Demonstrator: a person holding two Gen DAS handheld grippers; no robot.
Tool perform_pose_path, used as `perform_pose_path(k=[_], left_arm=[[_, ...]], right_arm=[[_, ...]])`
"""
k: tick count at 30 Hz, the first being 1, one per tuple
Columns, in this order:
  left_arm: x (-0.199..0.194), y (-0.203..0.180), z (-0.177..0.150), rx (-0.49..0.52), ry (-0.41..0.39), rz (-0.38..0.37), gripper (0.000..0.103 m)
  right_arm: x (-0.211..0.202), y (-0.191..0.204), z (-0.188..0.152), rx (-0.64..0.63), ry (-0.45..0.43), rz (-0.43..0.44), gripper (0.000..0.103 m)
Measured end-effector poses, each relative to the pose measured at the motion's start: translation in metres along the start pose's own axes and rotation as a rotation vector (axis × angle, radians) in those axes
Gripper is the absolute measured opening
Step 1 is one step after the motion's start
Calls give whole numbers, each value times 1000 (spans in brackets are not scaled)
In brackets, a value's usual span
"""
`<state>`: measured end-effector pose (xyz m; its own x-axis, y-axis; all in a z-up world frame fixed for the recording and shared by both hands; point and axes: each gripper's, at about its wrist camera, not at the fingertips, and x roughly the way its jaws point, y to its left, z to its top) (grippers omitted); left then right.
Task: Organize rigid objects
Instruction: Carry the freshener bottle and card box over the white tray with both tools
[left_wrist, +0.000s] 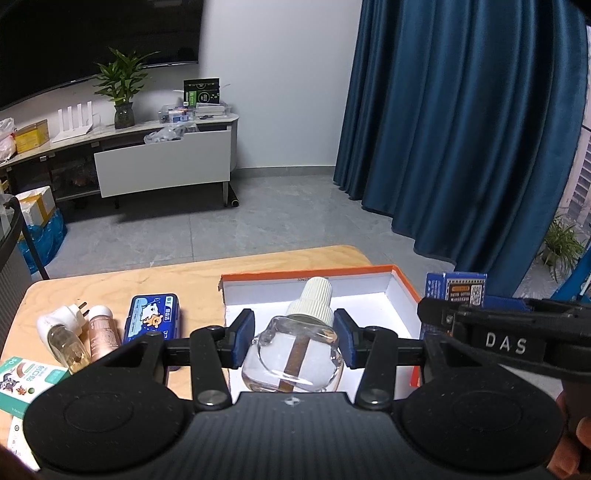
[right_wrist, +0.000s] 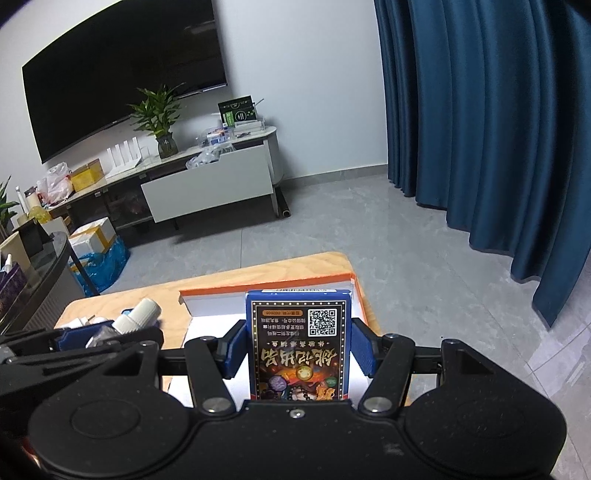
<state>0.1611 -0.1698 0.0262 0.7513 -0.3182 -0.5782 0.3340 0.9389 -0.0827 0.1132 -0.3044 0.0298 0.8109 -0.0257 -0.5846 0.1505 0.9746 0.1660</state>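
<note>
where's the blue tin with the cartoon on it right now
In the left wrist view, the blue tin lies on the wooden table, left of the orange-rimmed box, beside the pink bottle.

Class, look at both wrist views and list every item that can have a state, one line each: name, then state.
left gripper: shut on the clear bottle.
clear bottle: capped, held over the orange box.
right gripper: shut on the blue card box.
blue card box: closed, held over the orange box.
orange box: open, lidless.
blue tin: closed, flat on the table.
pink bottle: capped, lying down.
</note>
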Motion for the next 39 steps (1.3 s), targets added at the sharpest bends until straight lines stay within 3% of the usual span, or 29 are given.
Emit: perform_pose_path(k=[39], left_arm=[[37, 3, 7, -31, 50, -7, 47]], right_arm=[[54, 2, 16, -44, 86, -30, 71]])
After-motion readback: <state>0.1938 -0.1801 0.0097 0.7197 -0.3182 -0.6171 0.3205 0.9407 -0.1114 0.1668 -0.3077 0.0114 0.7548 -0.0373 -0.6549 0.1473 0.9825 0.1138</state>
